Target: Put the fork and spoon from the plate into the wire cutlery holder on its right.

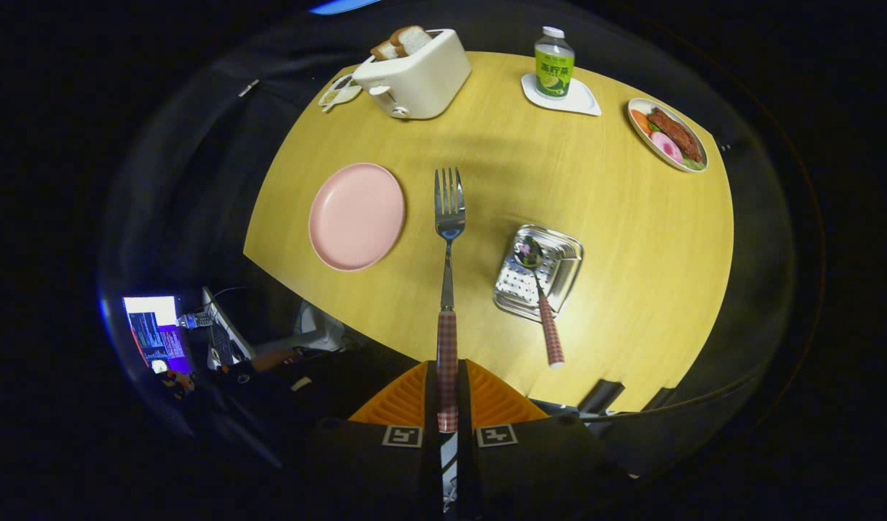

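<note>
Your gripper (pixel 447 405) is nearest to the camera: its two orange fingers (pixel 400 401) are closed tight on the checked red-and-white handle of the fork (pixel 448 239), one pad on each side. You hold the gripper high above the table (pixel 631 239), looking down on it, so the fork sticks straight forward from the fingers with its tines at the far end, and it hangs in the air over the wood between the plate (pixel 357 215) and the holder (pixel 539 273). The pink plate lies to the left of the tines and has nothing on it. To the right of the fork is the metal holder, and the spoon (pixel 539 289) lies in it, bowl inside and checked handle sticking out over the near rim. Beyond them you see a toaster (pixel 417 72) with bread, a bottle (pixel 554 64) on a white coaster, and a dish of food (pixel 668 134).
</note>
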Action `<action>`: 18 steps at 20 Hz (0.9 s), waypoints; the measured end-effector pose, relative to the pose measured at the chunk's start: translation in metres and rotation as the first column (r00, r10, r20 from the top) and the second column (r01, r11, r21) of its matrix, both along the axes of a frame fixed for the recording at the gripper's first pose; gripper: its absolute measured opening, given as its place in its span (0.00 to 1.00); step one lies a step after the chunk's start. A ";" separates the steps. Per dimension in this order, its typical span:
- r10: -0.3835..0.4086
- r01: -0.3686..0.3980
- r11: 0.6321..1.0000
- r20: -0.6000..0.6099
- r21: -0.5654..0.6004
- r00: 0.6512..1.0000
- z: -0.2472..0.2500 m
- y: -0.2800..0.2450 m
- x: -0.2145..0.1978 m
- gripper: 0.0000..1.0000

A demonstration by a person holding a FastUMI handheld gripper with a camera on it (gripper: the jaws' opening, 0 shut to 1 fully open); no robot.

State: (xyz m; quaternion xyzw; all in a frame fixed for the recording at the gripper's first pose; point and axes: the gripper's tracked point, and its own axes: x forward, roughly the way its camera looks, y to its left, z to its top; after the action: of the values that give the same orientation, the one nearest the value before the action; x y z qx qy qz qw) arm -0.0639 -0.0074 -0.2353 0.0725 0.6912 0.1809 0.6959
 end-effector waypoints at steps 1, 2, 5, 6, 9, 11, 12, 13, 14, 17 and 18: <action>0.018 -0.018 1.000 -0.034 -0.022 0.999 -0.003 -0.017 -0.004 0.12; 0.035 -0.038 0.998 -0.073 -0.041 0.997 -0.005 -0.032 -0.008 0.12; 0.088 -0.104 0.991 -0.182 -0.081 0.979 -0.014 -0.063 -0.012 0.12; 0.112 -0.133 0.987 -0.216 -0.086 0.970 -0.017 -0.069 -0.011 0.12; 0.191 -0.235 0.968 -0.342 -0.091 0.920 -0.027 -0.073 -0.015 0.12; 0.236 -0.302 0.948 -0.411 -0.104 0.881 -0.036 -0.074 -0.014 0.12; 0.248 -0.327 0.939 -0.444 -0.109 0.861 -0.041 -0.074 -0.012 0.12; 0.256 -0.346 0.931 -0.468 -0.114 0.846 -0.045 -0.073 -0.009 0.12; 0.260 -0.357 0.926 -0.482 -0.120 0.837 -0.051 -0.070 -0.004 0.12; 0.262 -0.374 0.919 -0.518 -0.122 0.814 -0.066 -0.059 0.008 0.12; 0.262 -0.378 0.918 -0.531 -0.121 0.806 -0.068 -0.056 0.012 0.12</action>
State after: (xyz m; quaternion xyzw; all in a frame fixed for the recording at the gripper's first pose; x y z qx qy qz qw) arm -0.0518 -0.0632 -0.3035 -0.0790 0.8665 0.1929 0.4535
